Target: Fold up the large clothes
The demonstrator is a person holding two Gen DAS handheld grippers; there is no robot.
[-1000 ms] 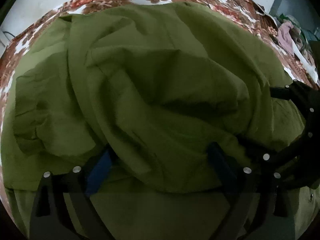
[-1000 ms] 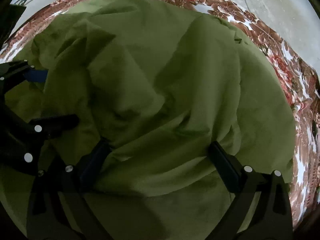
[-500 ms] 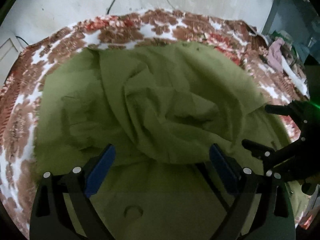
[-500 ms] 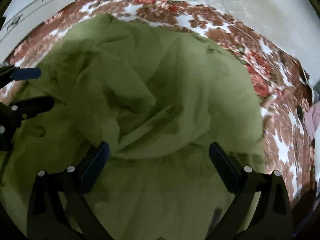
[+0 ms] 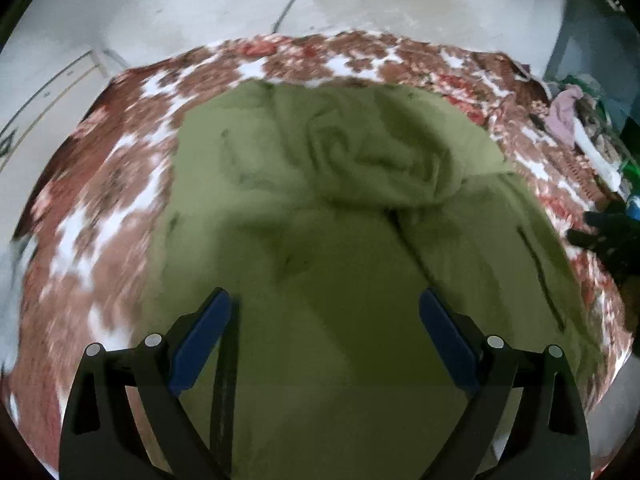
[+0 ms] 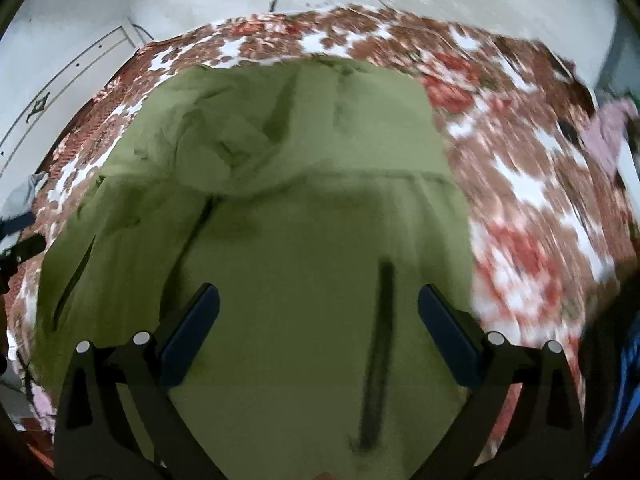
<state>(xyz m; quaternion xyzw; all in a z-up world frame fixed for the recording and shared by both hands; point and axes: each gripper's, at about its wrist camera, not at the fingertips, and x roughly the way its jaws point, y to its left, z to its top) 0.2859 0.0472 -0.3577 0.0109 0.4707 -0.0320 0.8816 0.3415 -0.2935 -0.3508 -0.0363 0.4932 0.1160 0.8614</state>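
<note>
The left tongs (image 5: pixel 324 344) hang with both blue-padded fingers (image 5: pixel 200 340) spread wide, nothing between them. The right tongs (image 6: pixel 318 338) match: fingers (image 6: pixel 448 340) wide apart and empty. Both point forward and downward.

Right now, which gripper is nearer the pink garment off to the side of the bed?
Right. The right gripper hangs over the side of the green garment that faces the pink garment. The left gripper is over the opposite side, farther away.

Jacket (image 5: pixel 340 248) spread on bedspread (image 5: pixel 100 208), clothes pile (image 5: pixel 576 128) far right.
</note>
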